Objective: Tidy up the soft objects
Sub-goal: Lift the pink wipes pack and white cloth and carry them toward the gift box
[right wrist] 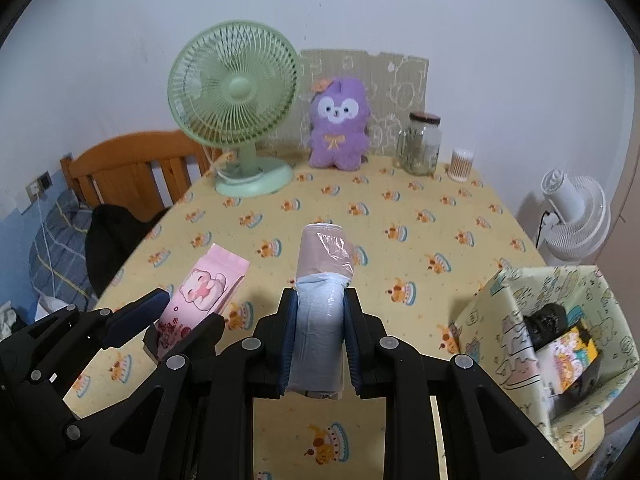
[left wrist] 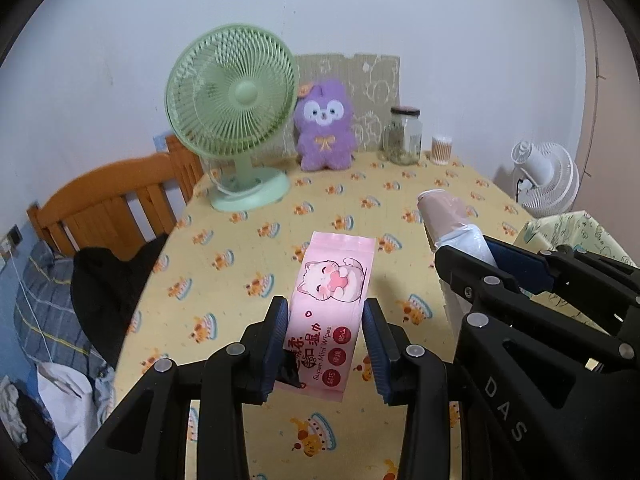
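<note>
My left gripper point(left wrist: 326, 312) is shut on a pink pack of wet wipes point(left wrist: 328, 292) with a cartoon cat, held above the yellow tablecloth point(left wrist: 248, 264). In the right wrist view the same pack point(right wrist: 204, 292) and the left gripper point(right wrist: 188, 312) show at the lower left. My right gripper point(right wrist: 320, 300) is shut on a plastic-wrapped roll of bags point(right wrist: 320, 280), grey near the pads and beige at the far end. That roll point(left wrist: 452, 220) reaches in from the right in the left wrist view. A purple plush toy point(right wrist: 338, 124) sits upright at the table's far edge.
A green desk fan point(right wrist: 236, 108) stands at the back left, a glass jar point(right wrist: 422, 142) and a cotton-swab tub point(right wrist: 462, 164) at the back right. A patterned storage box point(right wrist: 516, 316) with items inside sits at the right edge. A wooden chair point(right wrist: 132, 168) is on the left, a white fan point(right wrist: 572, 216) beyond the table.
</note>
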A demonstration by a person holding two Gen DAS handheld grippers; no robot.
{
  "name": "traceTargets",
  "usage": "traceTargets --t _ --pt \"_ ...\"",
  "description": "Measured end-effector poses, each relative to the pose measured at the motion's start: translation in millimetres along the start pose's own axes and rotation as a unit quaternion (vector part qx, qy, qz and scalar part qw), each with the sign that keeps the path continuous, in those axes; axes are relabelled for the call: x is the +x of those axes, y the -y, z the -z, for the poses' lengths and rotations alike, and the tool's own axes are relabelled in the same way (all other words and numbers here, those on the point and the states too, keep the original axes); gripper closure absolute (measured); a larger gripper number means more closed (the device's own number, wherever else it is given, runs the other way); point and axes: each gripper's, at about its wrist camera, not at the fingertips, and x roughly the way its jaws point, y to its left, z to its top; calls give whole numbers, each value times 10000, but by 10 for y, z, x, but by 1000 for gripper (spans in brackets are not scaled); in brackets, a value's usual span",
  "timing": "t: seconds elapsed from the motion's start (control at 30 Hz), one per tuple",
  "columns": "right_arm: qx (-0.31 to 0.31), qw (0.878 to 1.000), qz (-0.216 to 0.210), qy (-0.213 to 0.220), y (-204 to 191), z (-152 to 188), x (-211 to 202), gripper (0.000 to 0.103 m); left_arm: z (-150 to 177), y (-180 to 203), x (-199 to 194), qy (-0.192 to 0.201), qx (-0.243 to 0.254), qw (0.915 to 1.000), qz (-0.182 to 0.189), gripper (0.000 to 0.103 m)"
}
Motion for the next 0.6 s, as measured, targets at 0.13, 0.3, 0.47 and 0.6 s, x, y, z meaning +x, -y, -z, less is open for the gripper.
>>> traceTargets --t 0.13,0.3,0.47,0.6 --pt "-24 9999 -12 131 -3 -70 -132 77 -63 8 -119 108 31 9999 -90 64" --pt "-42 9997 -47 255 5 -151 -289 77 -133 18 -253 246 22 9996 -126 64" --pt "-77 9993 -74 366 25 -221 -400 77 -191 40 -352 366 -4 9992 -163 64" --pt "-105 9990 -88 431 53 -246 -465 77 -225 75 -398 428 -42 9989 -161 64"
